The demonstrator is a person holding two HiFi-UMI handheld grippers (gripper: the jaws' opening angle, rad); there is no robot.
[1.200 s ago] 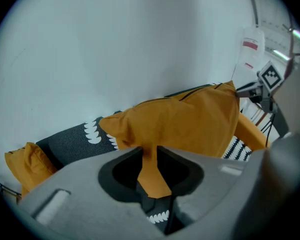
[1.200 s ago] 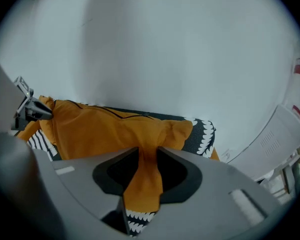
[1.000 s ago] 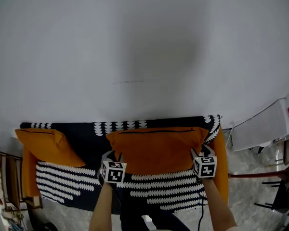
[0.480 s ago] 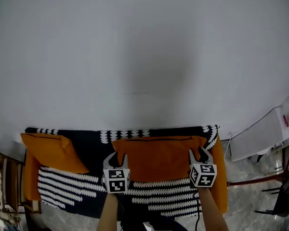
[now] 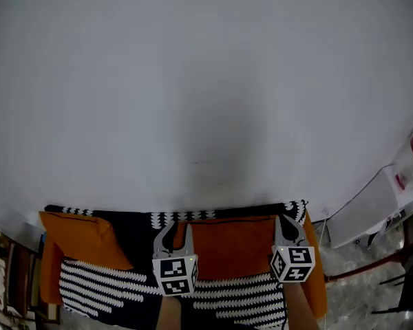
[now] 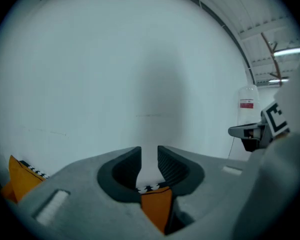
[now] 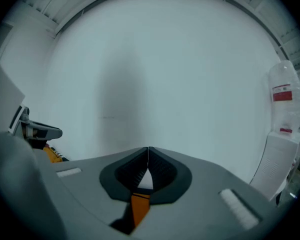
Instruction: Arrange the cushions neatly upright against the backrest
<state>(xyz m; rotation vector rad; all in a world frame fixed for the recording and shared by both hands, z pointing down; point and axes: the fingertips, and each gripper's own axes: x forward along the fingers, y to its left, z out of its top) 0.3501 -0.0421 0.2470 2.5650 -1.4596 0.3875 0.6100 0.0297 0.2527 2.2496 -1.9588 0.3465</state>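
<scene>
Standing upright against the black-and-white patterned sofa backrest (image 5: 138,218), the rectangular orange fabric cushion (image 5: 234,246) runs lengthwise left to right. The left gripper (image 5: 177,232) has jaws narrowly apart, just closing, empty. The right gripper (image 5: 288,223) has jaws pressed together, empty.

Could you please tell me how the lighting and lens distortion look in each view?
Head view: fisheye curvature bows the top edge of the sofa; a soft grey shadow lies on the evenly lit white wall. Left gripper view and right gripper view: black vignetted corners, the same faint shadow, no glare.
</scene>
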